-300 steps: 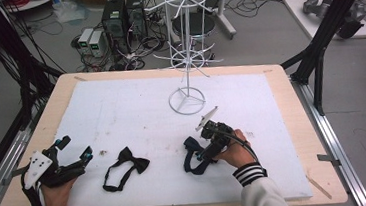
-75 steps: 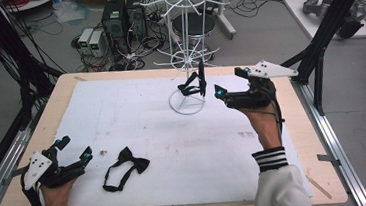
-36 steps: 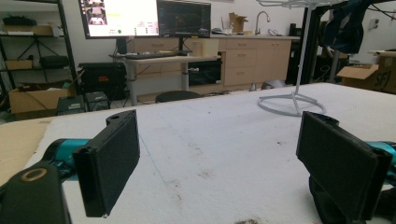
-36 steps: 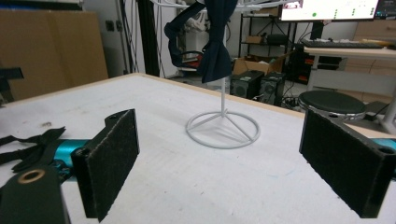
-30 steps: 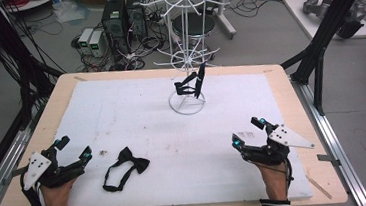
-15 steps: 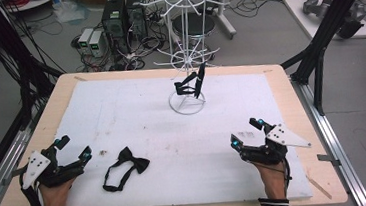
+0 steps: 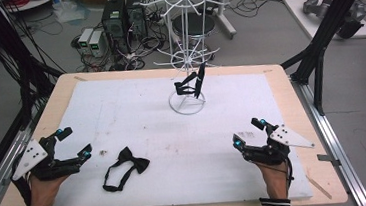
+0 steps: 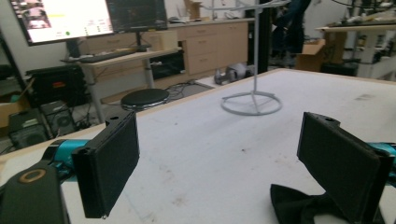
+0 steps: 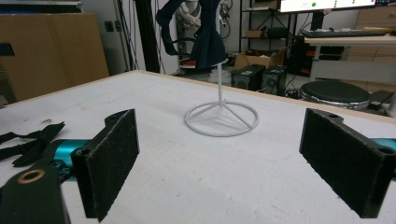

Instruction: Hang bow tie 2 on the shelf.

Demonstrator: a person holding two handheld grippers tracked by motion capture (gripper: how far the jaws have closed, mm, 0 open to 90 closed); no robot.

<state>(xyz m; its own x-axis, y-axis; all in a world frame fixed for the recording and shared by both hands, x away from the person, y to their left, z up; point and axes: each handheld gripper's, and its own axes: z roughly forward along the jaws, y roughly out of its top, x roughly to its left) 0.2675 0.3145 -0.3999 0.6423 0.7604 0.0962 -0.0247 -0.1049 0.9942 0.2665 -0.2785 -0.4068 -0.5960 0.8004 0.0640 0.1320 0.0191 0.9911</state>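
Left gripper (image 7: 74, 144), jaws spread and empty, has lifted slightly beside the bow tie (image 7: 125, 167) lying near-left; right gripper (image 7: 248, 133) rests spread, back from hanging the other tie (image 7: 192, 84) on the far rack (image 7: 187, 57)

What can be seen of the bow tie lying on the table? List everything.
The bow tie is black, of soft cloth by its look, with a knotted bow and a thin strap that trails from it in a loose loop toward the near edge. It lies flat on the white sheet covering the table, at the near left, just to the right of the left gripper, whose open jaws are not touching it. In the left gripper view its bow shows low behind the right-hand jaw. Nothing else touches it.
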